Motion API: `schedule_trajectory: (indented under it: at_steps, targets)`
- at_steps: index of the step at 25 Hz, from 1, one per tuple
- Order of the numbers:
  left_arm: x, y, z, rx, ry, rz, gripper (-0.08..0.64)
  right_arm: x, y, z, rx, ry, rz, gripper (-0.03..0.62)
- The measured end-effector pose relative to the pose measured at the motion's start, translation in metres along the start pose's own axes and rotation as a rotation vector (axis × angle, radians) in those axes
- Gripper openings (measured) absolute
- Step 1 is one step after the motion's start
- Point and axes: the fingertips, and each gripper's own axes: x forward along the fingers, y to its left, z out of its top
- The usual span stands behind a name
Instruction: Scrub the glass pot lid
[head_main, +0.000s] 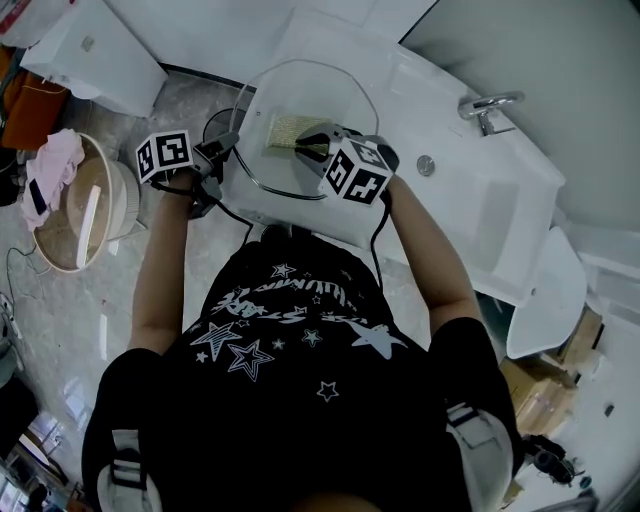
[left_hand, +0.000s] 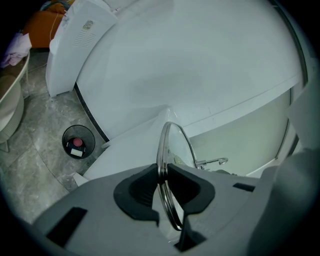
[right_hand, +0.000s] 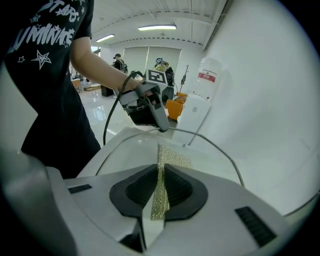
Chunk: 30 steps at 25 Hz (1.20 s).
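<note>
The glass pot lid (head_main: 300, 110) with its metal rim is held over the white sink (head_main: 470, 190). My left gripper (head_main: 228, 150) is shut on the lid's left rim; in the left gripper view the lid's rim (left_hand: 164, 165) stands edge-on between the dark pads. My right gripper (head_main: 318, 142) is shut on a yellowish scouring pad (head_main: 292, 130), which lies flat on the glass. In the right gripper view the scouring pad (right_hand: 167, 165) runs from between the jaws onto the lid (right_hand: 210, 150), with the left gripper (right_hand: 161, 127) at the lid's far rim.
A faucet (head_main: 488, 108) stands at the sink's far right. A round wooden basin (head_main: 75, 215) with a pink cloth (head_main: 50, 165) sits on the floor at left. A small black bin (left_hand: 77, 141) stands on the grey floor beside the sink cabinet.
</note>
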Motion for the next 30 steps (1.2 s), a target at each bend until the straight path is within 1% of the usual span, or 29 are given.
schedule_trajectory:
  at_steps: [8, 18, 21, 30]
  targets:
    - [-0.001, -0.001, 0.001, -0.001, 0.005, 0.012, 0.071, 0.014, -0.039, -0.006, -0.073, 0.039, -0.042, 0.038]
    - [-0.001, 0.000, -0.001, -0.011, -0.005, 0.022, 0.069, 0.024, -0.072, -0.015, -0.110, 0.068, -0.100, 0.035]
    - [-0.002, 0.000, -0.002, -0.013, -0.005, 0.024, 0.071, 0.023, -0.080, -0.020, -0.097, 0.081, -0.124, 0.035]
    - [-0.004, 0.001, -0.002, -0.017, -0.012, 0.025, 0.069, 0.010, -0.094, -0.040, -0.008, 0.121, -0.206, 0.035]
